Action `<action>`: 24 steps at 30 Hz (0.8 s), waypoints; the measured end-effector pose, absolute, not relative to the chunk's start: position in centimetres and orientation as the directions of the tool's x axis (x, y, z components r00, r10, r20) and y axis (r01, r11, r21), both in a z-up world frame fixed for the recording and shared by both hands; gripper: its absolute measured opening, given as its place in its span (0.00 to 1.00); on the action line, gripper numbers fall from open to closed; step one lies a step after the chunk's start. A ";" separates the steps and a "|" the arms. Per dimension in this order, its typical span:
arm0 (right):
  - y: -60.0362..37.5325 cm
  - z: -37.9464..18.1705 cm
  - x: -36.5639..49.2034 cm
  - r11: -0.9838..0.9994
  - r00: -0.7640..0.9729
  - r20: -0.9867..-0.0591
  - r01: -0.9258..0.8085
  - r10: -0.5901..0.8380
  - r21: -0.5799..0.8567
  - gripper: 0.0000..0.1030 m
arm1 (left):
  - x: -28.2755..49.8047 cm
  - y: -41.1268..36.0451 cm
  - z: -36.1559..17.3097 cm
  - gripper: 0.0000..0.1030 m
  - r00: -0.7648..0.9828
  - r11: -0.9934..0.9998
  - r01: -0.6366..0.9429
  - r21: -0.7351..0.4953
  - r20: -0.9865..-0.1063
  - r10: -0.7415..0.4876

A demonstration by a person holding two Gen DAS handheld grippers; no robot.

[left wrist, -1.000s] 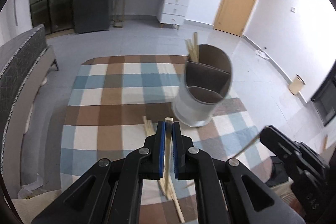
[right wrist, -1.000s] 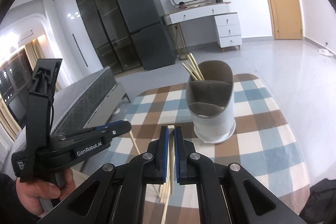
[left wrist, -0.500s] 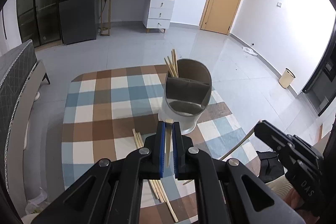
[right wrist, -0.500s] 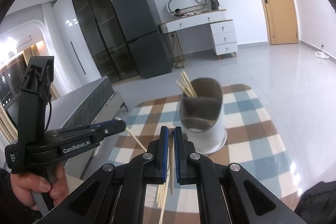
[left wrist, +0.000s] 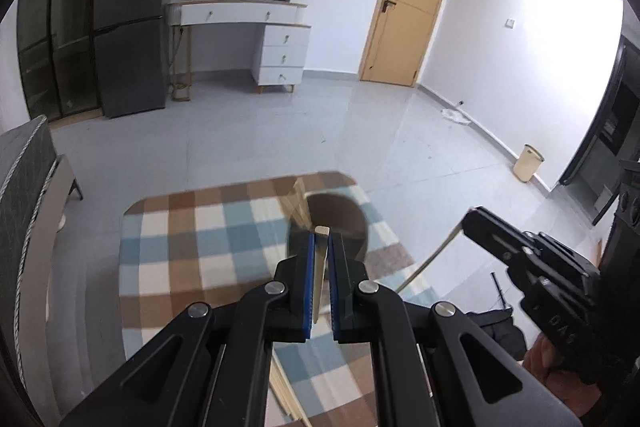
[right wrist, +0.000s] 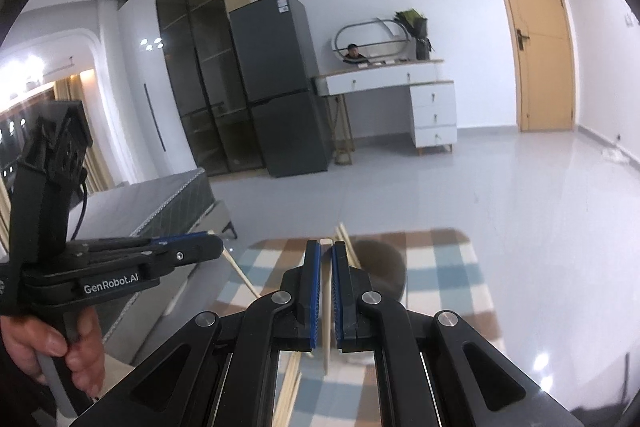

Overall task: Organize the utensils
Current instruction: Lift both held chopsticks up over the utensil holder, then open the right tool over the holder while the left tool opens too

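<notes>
We've got the left claw (left wrist: 321,259) clenched on one chopstick (left wrist: 319,275), right claw (right wrist: 326,267) gripping another chopstick (right wrist: 327,307), above the holder (left wrist: 340,223).

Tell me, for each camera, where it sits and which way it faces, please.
Left wrist: on the left gripper, looking forward and down at the utensil holder on the checked cloth; its jaws clamp a chopstick.
Right wrist: on the right gripper, facing likewise; its jaws clamp another chopstick; a hand shows.
Both share holder, cloth, fridge, door, and each other's gripper.
</notes>
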State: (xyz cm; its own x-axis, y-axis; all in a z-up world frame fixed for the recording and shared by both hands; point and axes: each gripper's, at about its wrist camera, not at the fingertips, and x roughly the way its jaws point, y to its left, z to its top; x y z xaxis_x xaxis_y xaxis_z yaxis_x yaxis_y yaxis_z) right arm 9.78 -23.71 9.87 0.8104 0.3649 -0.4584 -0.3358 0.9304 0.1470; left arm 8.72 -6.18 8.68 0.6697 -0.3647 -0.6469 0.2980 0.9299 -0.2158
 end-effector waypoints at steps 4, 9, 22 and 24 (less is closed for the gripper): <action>-23.3 11.4 11.2 0.928 0.818 -0.443 -0.354 0.368 0.117 0.05 | 10.3 -6.8 9.9 0.02 0.680 0.927 0.311 -0.208 -0.633 -0.370; -23.0 12.7 13.1 0.926 0.828 -0.427 -0.371 0.364 0.068 0.05 | 12.6 -7.7 10.9 0.02 0.684 0.920 0.326 -0.219 -0.617 -0.389; -23.6 13.7 17.9 0.919 0.844 -0.402 -0.394 0.355 -0.016 0.05 | 18.4 -8.0 9.6 0.02 0.682 0.910 0.323 -0.260 -0.602 -0.414; -23.7 13.2 18.7 0.920 0.841 -0.409 -0.392 0.353 -0.011 0.05 | 19.2 -7.9 8.9 0.02 0.677 0.911 0.319 -0.263 -0.609 -0.413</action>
State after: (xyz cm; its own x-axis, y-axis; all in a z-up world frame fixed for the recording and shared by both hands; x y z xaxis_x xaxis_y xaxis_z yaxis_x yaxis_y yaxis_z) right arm 18.66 -23.66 13.24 0.8412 0.3534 -0.4092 -0.3920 0.9199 -0.0113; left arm 19.16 -7.86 8.85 0.6775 -0.4132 -0.6086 0.3191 0.9105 -0.2629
